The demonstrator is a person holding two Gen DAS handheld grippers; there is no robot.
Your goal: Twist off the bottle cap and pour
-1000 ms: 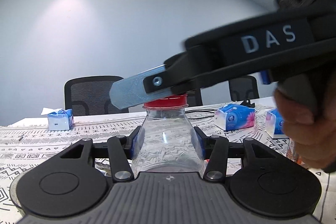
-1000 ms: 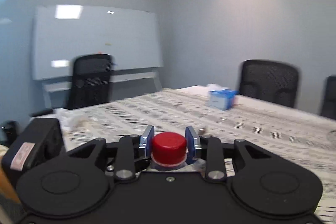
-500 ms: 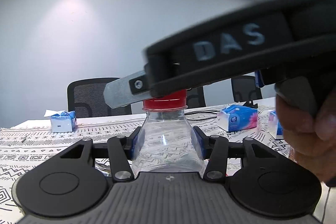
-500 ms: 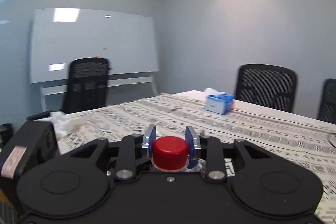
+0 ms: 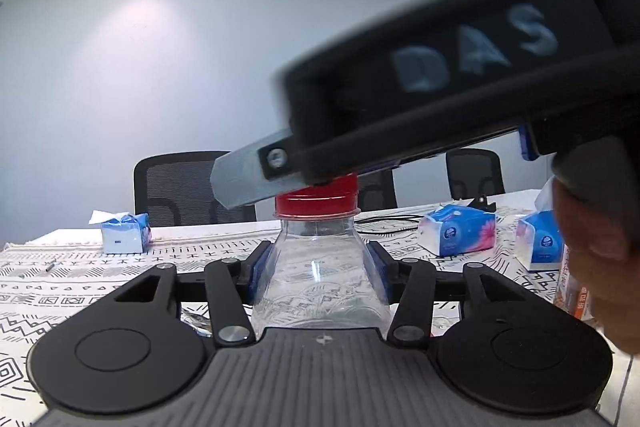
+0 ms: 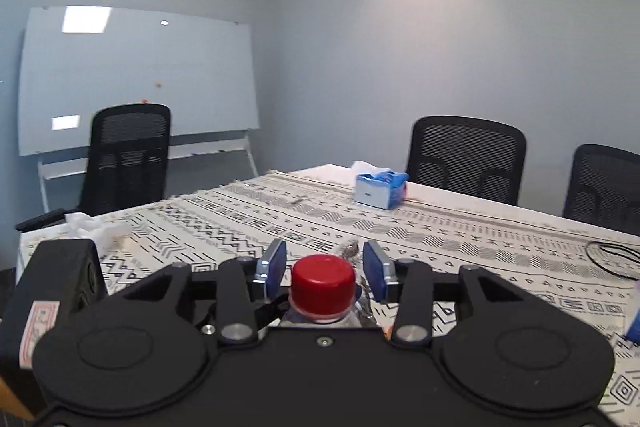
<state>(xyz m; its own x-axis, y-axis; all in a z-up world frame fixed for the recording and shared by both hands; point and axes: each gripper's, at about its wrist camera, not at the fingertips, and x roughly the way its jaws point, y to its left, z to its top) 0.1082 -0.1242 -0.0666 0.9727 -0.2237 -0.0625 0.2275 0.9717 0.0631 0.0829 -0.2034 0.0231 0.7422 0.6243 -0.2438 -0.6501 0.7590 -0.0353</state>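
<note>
A clear plastic bottle (image 5: 320, 291) with a red cap (image 5: 316, 205) stands upright on the patterned tablecloth. My left gripper (image 5: 318, 275) is shut on the bottle's shoulder, its blue pads pressed against both sides. My right gripper (image 6: 325, 267) reaches over the bottle from the right and sits at cap height. In the right wrist view the red cap (image 6: 323, 281) lies between the blue pads (image 6: 273, 269) with a gap on each side, so this gripper is open. One grey finger (image 5: 244, 179) of it crosses in front of the cap in the left wrist view.
Blue tissue packs (image 5: 458, 235) (image 5: 124, 237) lie on the tablecloth (image 6: 440, 227), and another tissue pack (image 6: 380, 189) sits near the far edge. A black cable (image 6: 612, 255) lies at the right. Black chairs (image 6: 466, 157) ring the table; a whiteboard (image 6: 136, 79) stands at the left. A hand (image 5: 592, 227) holds the right gripper.
The right gripper's pads were shut on the red cap and have now spread apart from it. The right gripper also swung round the cap. The left gripper kept hold of the bottle.
</note>
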